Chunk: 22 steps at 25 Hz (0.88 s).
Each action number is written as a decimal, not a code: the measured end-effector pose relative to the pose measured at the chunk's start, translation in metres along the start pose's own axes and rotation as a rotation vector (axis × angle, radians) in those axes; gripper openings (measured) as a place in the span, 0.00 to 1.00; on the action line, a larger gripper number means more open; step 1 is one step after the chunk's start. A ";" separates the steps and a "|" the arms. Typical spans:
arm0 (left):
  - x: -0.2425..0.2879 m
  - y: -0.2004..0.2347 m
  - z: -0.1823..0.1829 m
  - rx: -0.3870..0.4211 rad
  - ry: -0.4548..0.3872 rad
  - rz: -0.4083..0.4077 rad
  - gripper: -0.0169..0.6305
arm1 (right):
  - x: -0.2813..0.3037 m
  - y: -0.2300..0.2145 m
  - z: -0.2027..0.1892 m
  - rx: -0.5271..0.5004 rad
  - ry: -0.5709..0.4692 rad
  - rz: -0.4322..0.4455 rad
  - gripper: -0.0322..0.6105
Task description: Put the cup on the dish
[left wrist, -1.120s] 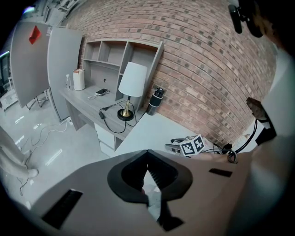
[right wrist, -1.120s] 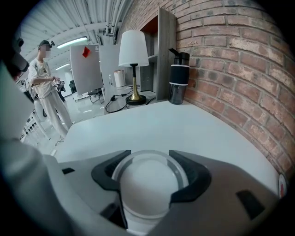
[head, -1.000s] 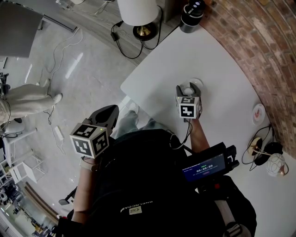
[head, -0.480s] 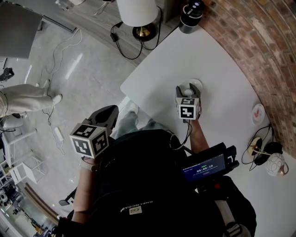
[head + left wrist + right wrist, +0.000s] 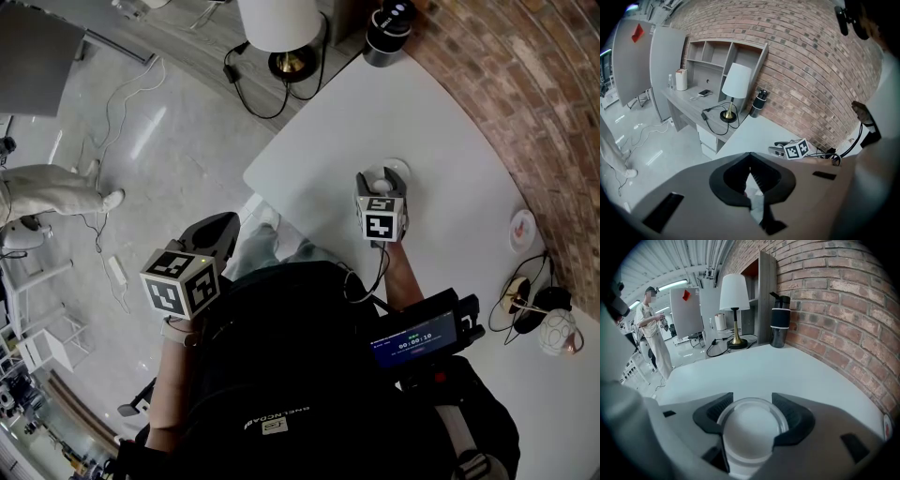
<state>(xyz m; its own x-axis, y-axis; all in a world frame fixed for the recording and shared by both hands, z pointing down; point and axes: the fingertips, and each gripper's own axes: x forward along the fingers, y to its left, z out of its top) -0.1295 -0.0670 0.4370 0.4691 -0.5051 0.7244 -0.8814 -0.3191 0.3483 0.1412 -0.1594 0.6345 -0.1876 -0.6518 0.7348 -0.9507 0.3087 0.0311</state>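
- Cup (image 5: 751, 433): it sits upright between the jaws of the right gripper (image 5: 382, 185), which are clamped on its sides just below the rim. Such a grip suits carrying it level.
- Cup contents: the inside looks plain white, and nothing shows in it.
- Cup position: above the white table (image 5: 450, 122), near its middle and well apart from the dish (image 5: 523, 228). Whether its base touches the table cannot be told from these views.
- Dish: it lies by the brick wall (image 5: 525, 84), to the right of the cup. It holds nothing; a reddish mark on it is probably a pattern.
- Left gripper (image 5: 751, 180): its jaws are together with nothing between them. It hangs off the table, over the floor, clear of the work.
- Step in hand: judged as the carry; the cup must go rightward to the dish.
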 end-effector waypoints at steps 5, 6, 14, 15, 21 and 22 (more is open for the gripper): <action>0.002 0.000 0.000 -0.002 0.001 -0.004 0.04 | -0.001 -0.001 0.001 -0.001 -0.001 -0.003 0.45; 0.002 0.001 0.001 -0.002 0.001 -0.005 0.04 | -0.001 -0.002 0.001 -0.001 -0.003 -0.004 0.45; 0.000 0.002 0.002 0.007 0.001 -0.023 0.04 | -0.008 -0.005 0.004 0.009 -0.030 -0.024 0.45; 0.001 0.002 0.003 0.010 0.002 -0.026 0.04 | -0.009 -0.005 0.004 0.014 -0.031 -0.024 0.45; 0.005 -0.002 0.008 0.041 0.011 -0.049 0.04 | -0.011 -0.006 0.003 0.020 -0.045 -0.029 0.45; 0.006 -0.002 0.009 0.045 0.014 -0.053 0.04 | -0.012 -0.005 0.004 0.024 -0.050 -0.029 0.45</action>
<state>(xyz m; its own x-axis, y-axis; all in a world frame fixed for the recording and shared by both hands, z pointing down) -0.1248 -0.0766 0.4351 0.5140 -0.4758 0.7138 -0.8519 -0.3808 0.3596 0.1477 -0.1559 0.6225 -0.1711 -0.6942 0.6991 -0.9615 0.2725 0.0353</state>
